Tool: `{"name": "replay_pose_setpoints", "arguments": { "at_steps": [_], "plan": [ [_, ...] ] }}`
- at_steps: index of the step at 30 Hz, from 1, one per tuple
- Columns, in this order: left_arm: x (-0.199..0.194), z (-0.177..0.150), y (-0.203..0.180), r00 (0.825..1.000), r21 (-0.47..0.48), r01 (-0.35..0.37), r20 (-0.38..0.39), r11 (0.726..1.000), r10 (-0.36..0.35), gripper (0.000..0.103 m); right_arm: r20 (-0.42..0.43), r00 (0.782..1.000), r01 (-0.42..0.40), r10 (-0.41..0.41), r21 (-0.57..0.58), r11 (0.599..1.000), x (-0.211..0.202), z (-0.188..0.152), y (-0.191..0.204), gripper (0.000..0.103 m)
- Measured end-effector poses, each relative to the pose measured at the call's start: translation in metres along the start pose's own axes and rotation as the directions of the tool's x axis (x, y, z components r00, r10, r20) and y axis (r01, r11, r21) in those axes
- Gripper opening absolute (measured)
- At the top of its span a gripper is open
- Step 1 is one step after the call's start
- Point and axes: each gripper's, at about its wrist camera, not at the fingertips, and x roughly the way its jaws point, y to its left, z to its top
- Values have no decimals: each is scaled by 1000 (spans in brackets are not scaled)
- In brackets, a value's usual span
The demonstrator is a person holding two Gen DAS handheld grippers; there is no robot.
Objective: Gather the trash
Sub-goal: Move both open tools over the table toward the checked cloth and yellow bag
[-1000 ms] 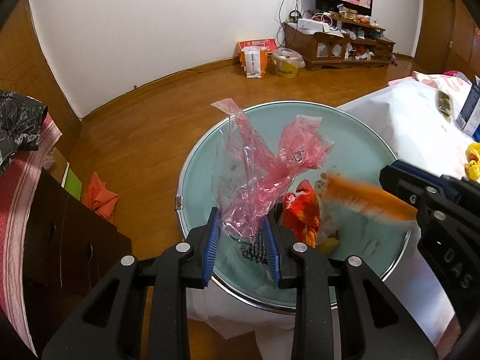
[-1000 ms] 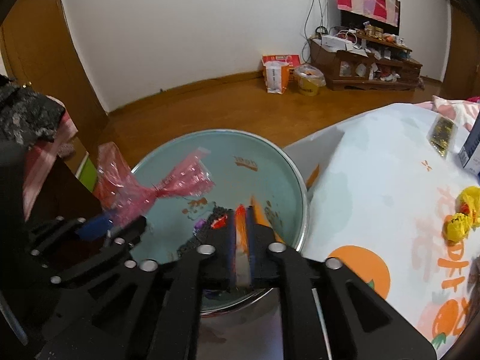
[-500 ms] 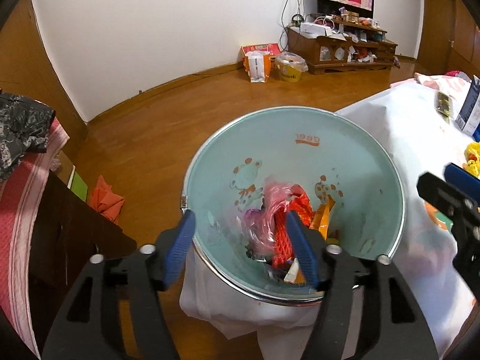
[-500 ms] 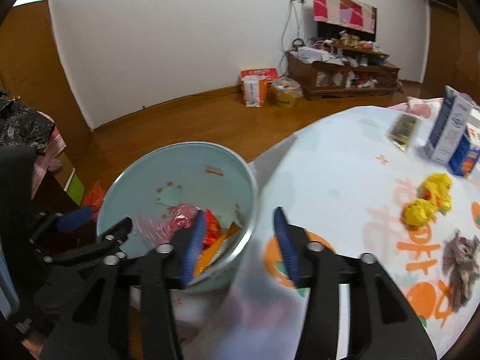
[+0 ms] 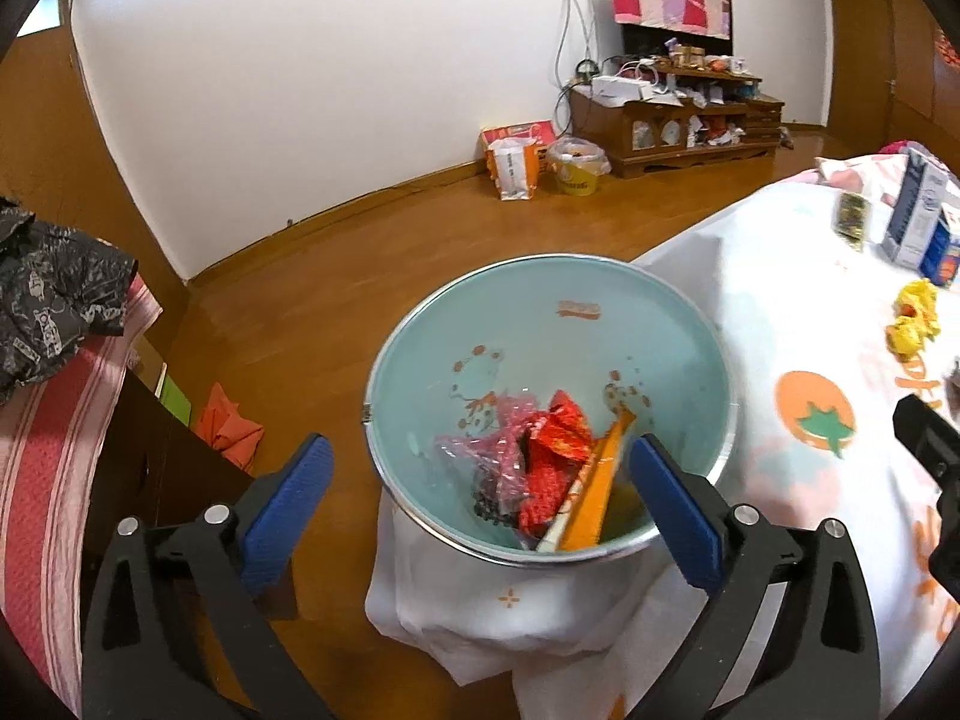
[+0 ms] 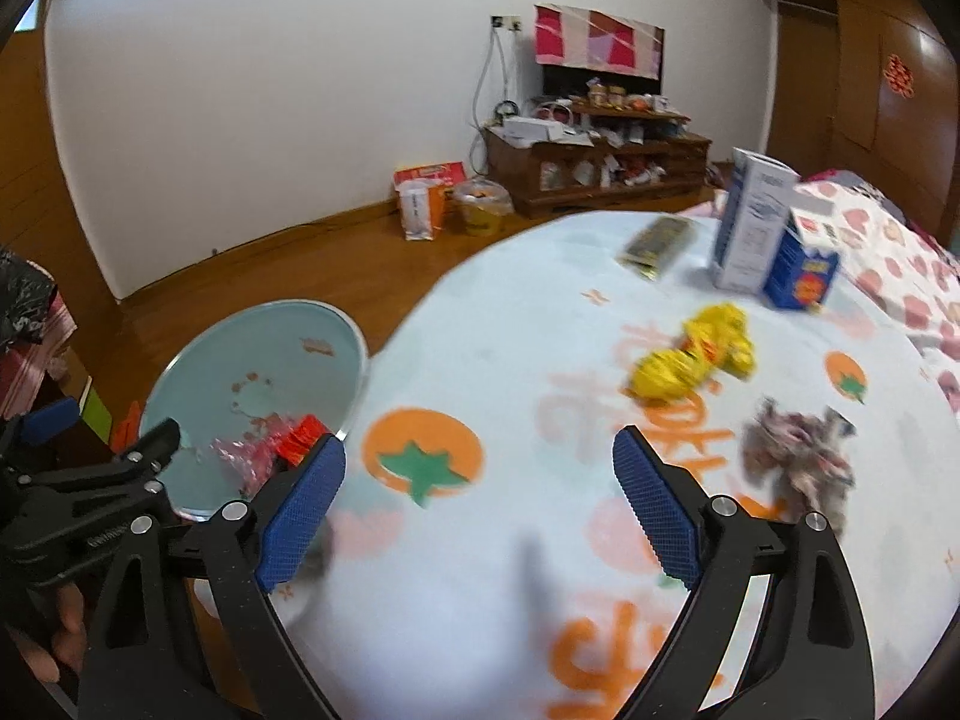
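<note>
A pale green bin stands beside the table. Inside it lie a pink plastic bag, a red wrapper and an orange wrapper. My left gripper hangs above the bin's near rim, its jaws opening wide with nothing gripped between them. My right gripper is over the tablecloth, jaws opening and empty. On the table lie a crumpled yellow wrapper and a crumpled grey-pink wrapper.
Two cartons and a dark foil packet stand at the table's far side. A dark cabinet with cloths on top is left of the bin. Bags and a low wooden shelf line the far wall.
Both grippers opened: the left let go of the pink bag and the right of the orange wrapper, both now in the bin. The right gripper swung from the bin to over the table.
</note>
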Motion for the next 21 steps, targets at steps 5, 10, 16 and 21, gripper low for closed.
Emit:
{"name": "replay_pose_setpoints", "arguments": {
  "at_steps": [5, 10, 16, 21],
  "plan": [
    [-17, -3, -18, 999, 34, 30, 21, 999, -31, 97, -32, 999, 44, -42, 54, 998, -11, -10, -30, 89],
    [-29, -10, -39, 997, 69, 75, 14, 995, -76, 97, -24, 996, 89, -87, 88, 992, -27, -16, -55, 89],
    [-41, -21, -66, 993, 120, 117, 12, 986, -119, 97, -21, 993, 122, -120, 125, 985, -40, -23, -80, 89],
    [-51, -27, -87, 988, 159, 152, 9, 975, -156, 97, -20, 989, 147, -146, 150, 978, -48, -31, -102, 89]
  ]
}}
